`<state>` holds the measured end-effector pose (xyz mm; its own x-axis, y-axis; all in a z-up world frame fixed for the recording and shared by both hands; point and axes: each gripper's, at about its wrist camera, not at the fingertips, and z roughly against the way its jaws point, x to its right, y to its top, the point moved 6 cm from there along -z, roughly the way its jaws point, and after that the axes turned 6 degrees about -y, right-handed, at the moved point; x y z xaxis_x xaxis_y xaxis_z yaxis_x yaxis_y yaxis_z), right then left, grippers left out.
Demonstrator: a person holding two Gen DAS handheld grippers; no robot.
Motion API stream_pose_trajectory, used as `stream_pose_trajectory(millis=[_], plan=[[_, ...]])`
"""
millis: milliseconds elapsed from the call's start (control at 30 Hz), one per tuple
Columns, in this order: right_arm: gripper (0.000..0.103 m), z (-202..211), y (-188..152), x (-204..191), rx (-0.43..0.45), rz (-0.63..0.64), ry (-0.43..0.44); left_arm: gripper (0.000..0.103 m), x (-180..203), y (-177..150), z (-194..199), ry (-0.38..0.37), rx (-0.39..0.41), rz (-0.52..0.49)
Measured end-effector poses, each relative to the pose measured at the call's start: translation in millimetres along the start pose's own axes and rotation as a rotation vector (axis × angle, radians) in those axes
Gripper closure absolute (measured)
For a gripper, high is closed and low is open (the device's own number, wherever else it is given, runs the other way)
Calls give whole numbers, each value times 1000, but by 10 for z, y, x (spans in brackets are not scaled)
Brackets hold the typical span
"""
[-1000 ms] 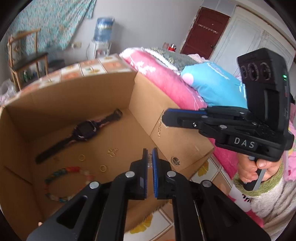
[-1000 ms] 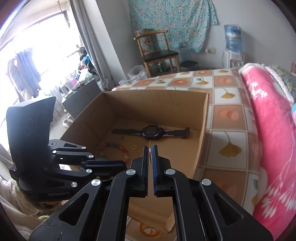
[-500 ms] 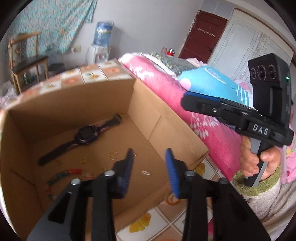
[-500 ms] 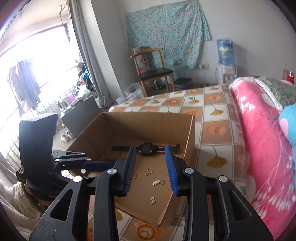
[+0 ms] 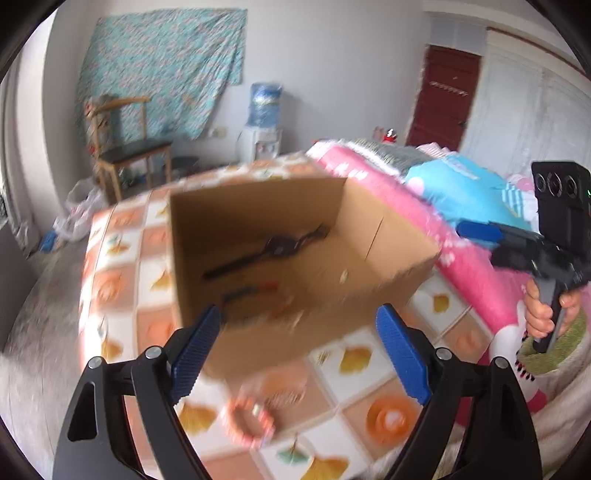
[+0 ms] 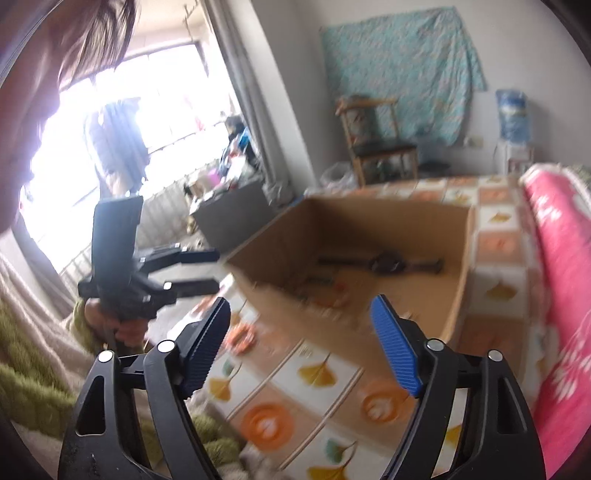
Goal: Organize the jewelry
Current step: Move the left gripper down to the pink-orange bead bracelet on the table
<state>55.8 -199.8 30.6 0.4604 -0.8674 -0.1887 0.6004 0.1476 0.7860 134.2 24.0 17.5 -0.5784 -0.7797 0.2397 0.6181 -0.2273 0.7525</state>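
Note:
An open cardboard box (image 5: 258, 210) (image 6: 369, 221) stands on the patterned bedspread. In it lie a dark watch (image 5: 277, 249) (image 6: 384, 264) and a colourful bead bracelet (image 5: 251, 290), both blurred. A pink bead bracelet (image 5: 251, 421) lies on the bedspread in front of the box. My left gripper (image 5: 299, 310) (image 6: 218, 269) hangs back from the box's near corner, its jaws opening with nothing between them. My right gripper (image 6: 300, 301) (image 5: 480, 243) is also short of the box, jaws opening and empty.
A pink quilt (image 6: 554, 258) and a blue pillow (image 5: 461, 192) lie to the right of the box. A wooden chair (image 5: 125, 155) and a water dispenser (image 5: 262, 125) stand by the far wall. A person's hair (image 6: 92, 33) fills the right wrist view's top left.
Both grippers went from shut over the box to wide open and drew back from it. Small silver pieces showed on the box floor once the jaws parted. Both views are now motion-blurred.

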Motion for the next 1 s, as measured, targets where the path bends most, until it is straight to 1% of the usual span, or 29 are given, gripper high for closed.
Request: stream_pose_trajectory(millis=[67,100,167,267,300,333,367,433,467,533,600,633,667,700,767,800,833,867,900,967,1000], plan=[[27,-190,-178,-63,-79,-26,19,9,-103,-205,-31,23,-49,34],[27,-299,-260,-82,-110,-52,26,9,-131,-292,-41,31,-66,45],[27,-515,-393,-99,-173,-104,28,8,-222,-504,-151,75,-120,78],[28,-790,-514,-85,-209,-144,-11,8,-342,-750,-315,157,-175,94],[33,-893,-534,-76,-221,-157,-25,8,-370,-798,-368,182,-185,94],[39,-940,-552,-67,-225,-167,-28,8,-391,-851,-418,202,-191,90],[41,-1007,-567,-60,-233,-187,-26,8,-407,-888,-434,208,-193,90],[50,-1087,-595,-45,-251,-197,-57,8,-407,-931,-464,225,-186,87],[52,-1110,-603,-39,-254,-196,-78,8,-393,-936,-462,226,-180,84],[59,-1155,-604,-32,-262,-203,-100,9,-311,-940,-431,206,-145,70],[62,-1181,-597,-16,-264,-200,-129,9,-197,-936,-396,192,-112,41],[64,-1187,-595,-14,-265,-198,-136,14,-140,-932,-374,196,-88,18],[65,-1180,-600,0,-265,-196,-141,22,-102,-923,-368,200,-80,5],[66,-1201,-597,-12,-264,-192,-147,26,-60,-929,-382,194,-80,-10],[67,-1232,-606,-38,-265,-182,-149,42,-34,-964,-447,172,-108,-20],[68,-1247,-612,-54,-265,-169,-156,47,-39,-977,-477,173,-121,-19],[69,-1255,-603,-66,-265,-155,-166,54,-58,-992,-504,174,-138,-14],[70,-1270,-600,-87,-266,-136,-178,59,-71,-1007,-523,174,-147,-7],[70,-1283,-594,-111,-266,-113,-191,61,-87,-1016,-529,174,-152,0],[70,-1315,-589,-141,-266,-79,-208,68,-118,-1033,-532,172,-161,10],[71,-1337,-588,-160,-269,-67,-212,70,-136,-1037,-543,176,-166,13]])
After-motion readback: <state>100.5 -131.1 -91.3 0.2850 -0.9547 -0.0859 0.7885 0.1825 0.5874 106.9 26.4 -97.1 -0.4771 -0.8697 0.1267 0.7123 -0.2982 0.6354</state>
